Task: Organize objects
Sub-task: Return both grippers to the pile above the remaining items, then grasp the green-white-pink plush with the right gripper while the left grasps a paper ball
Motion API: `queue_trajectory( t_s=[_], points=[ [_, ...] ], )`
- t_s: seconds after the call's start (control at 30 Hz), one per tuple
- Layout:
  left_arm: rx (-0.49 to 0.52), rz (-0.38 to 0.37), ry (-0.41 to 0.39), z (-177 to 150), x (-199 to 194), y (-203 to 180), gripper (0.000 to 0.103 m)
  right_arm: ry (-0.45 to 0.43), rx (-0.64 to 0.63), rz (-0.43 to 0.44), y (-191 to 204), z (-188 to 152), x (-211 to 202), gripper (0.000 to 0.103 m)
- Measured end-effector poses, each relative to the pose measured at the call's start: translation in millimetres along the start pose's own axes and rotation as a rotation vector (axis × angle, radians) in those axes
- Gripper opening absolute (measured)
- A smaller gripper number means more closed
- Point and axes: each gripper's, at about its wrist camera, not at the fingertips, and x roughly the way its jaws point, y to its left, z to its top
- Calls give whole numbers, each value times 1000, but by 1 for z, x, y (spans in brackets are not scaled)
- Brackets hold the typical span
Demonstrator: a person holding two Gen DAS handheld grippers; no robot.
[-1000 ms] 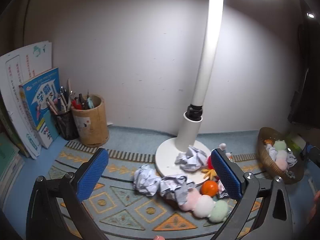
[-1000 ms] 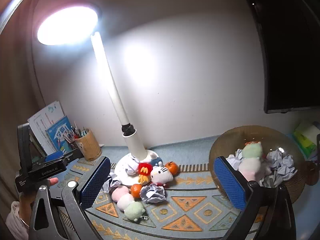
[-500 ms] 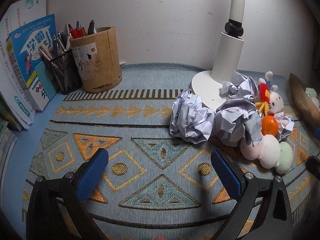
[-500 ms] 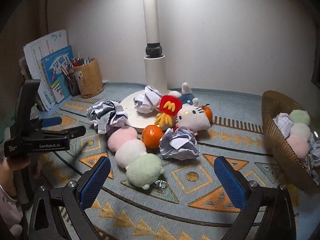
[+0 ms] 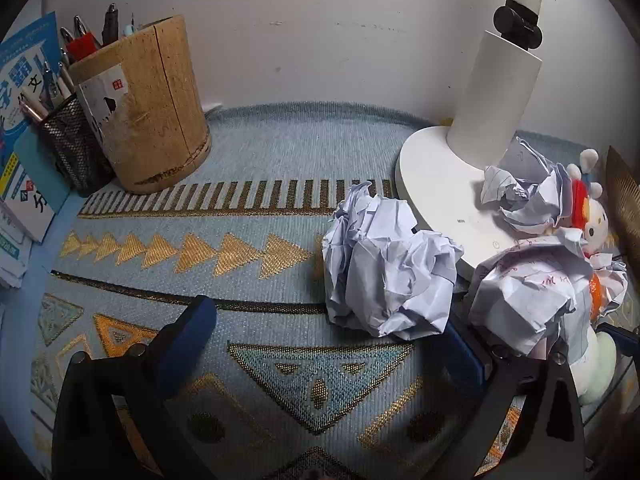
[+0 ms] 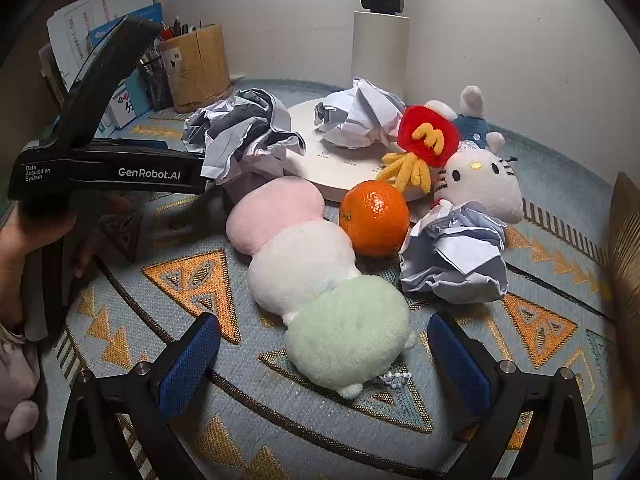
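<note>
Three crumpled paper balls: one (image 5: 390,268) at the left gripper's (image 5: 324,344) spread fingers, one (image 5: 524,184) on the lamp base (image 5: 432,176), one (image 6: 454,252) by the orange (image 6: 374,218). Right gripper (image 6: 320,354) gapes wide around the three-ball plush (image 6: 312,272). Open rug (image 5: 200,252) at 9 o'clock. Wooden cup (image 5: 148,108) holds pens.

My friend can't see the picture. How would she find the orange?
Find the white lamp base on the patterned rug. At its front edge sits the orange, between the three-ball plush and a crumpled paper ball. It is the only smooth, shiny, bright orange ball there.
</note>
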Motion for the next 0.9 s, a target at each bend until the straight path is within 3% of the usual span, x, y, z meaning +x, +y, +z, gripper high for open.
queue_trajectory(
  t_s=[0.9],
  points=[
    [-8, 8, -1, 0, -5, -6, 103, -1, 0, -1, -1, -1, 0, 103]
  ],
)
